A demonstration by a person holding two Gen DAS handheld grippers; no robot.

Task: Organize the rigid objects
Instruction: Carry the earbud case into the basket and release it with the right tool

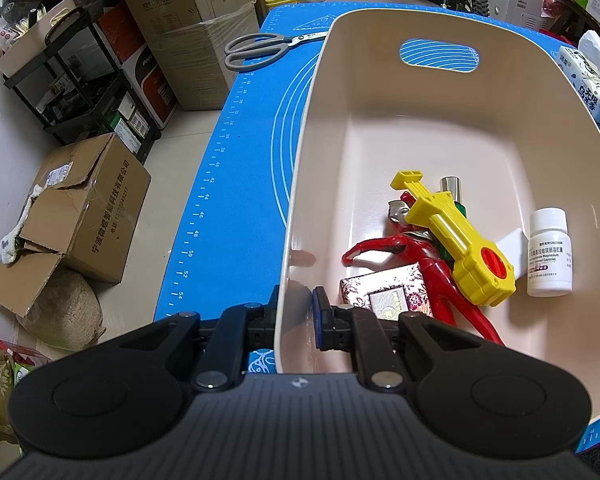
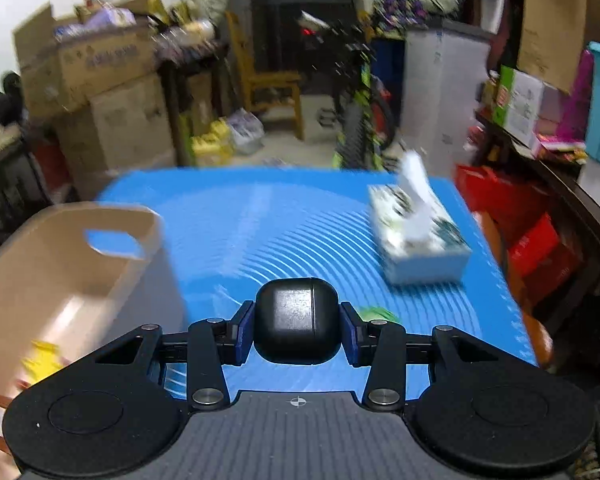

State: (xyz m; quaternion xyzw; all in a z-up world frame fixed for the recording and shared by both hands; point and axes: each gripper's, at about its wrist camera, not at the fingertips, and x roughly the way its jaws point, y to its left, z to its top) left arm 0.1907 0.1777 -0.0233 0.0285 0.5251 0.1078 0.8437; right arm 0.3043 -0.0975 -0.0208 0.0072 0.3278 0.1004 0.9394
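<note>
On the left view alone, the bin point(image 1: 440, 128) wall is clamped by the left gripper point(image 1: 296, 312); on the right, a black case point(image 2: 296, 326) is gripped by the right gripper point(image 2: 297, 330).

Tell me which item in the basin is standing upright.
The white pill bottle, on its base at the right of the basin. The red figure, yellow toy and patterned box lie flat.

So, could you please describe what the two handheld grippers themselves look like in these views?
Both look alike. The left gripper and the right gripper have matte black linkage arms with silver pivot pins, two rounded black housings with circular insets, and a grey ribbed deck with a small crosshair mark. The fingers carry dark blue pads. No cables, hands or sleeves show.
</note>
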